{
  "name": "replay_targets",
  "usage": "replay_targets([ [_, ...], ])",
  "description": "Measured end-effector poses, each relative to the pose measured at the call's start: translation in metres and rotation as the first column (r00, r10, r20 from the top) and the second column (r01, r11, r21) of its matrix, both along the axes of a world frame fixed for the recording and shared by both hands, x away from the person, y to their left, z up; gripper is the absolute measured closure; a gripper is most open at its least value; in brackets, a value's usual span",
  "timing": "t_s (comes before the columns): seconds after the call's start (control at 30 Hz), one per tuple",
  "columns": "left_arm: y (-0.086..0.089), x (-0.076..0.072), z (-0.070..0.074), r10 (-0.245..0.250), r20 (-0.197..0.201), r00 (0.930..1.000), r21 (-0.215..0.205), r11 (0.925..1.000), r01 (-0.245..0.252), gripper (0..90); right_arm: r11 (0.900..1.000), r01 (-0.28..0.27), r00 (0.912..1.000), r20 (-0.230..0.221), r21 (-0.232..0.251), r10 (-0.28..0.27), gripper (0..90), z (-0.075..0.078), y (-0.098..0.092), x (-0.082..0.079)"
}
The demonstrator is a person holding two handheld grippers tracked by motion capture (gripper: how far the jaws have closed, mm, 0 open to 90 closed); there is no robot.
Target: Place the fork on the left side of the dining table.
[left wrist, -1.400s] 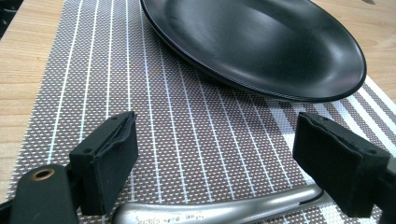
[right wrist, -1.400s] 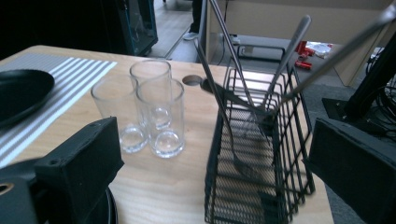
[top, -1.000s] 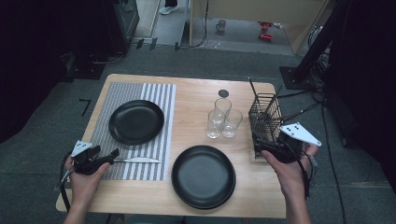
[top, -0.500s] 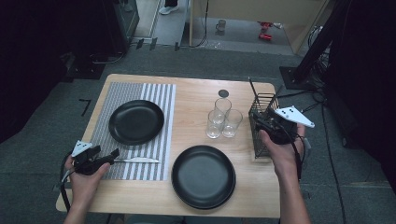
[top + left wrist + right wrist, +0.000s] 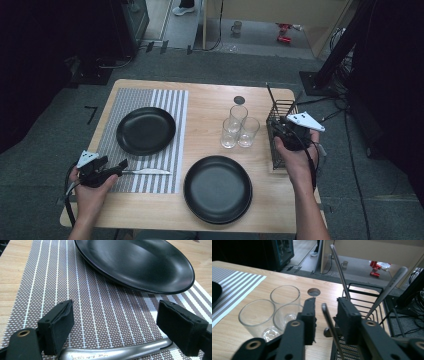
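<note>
Currently we note the left tongs spread apart over a knife lying on the striped mat; right of it, the right tongs have been closing around a utensil handle at the wire caddy, pads not yet pressing.

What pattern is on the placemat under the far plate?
The placemat is a grey-brown weave with thin white stripes, best seen in the left gripper view.
</note>
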State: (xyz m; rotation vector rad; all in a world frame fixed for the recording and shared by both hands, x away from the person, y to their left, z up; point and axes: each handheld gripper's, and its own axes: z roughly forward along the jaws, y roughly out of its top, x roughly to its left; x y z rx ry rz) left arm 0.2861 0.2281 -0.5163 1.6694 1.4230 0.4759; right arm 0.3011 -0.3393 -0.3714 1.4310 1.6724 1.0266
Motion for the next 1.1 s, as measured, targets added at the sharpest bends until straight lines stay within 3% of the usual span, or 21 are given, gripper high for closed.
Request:
replay_targets([
  [0.17, 0.000, 0.000, 0.000, 0.000, -0.001, 1.0000, -0.001, 1.0000, 0.000, 15.1, 1.000, 0.015, 0.9994, 0.030, 0.019, -0.015, 78.2, 0.003, -0.009, -0.004],
  [0.4, 0.000, 0.000, 0.000, 0.003, -0.002, 1.0000, 0.003, 1.0000, -0.003, 15.1, 0.999, 0.031, 0.9983, 0.049, 0.039, -0.033, 81.2, 0.005, -0.024, -0.007],
  [0.8, 0.000, 0.000, 0.000, 0.003, -0.001, 1.0000, 0.001, 1.0000, -0.003, 15.2, 0.998, 0.063, 0.9979, 0.012, -0.002, -0.063, 85.1, -0.010, -0.032, 0.000],
  [0.97, 0.000, -0.001, 0.000, 0.005, 0.003, 1.0000, -0.001, 1.0000, -0.005, 15.2, 0.994, 0.091, 0.9950, 0.047, -0.056, -0.088, 88.3, -0.011, -0.033, -0.003],
  [1.1, 0.001, -0.001, 0.000, 0.005, 0.008, 1.0000, -0.005, 1.0000, -0.005, 15.1, 0.993, 0.110, 0.9919, 0.067, -0.033, -0.108, 88.5, -0.012, -0.039, -0.007],
])
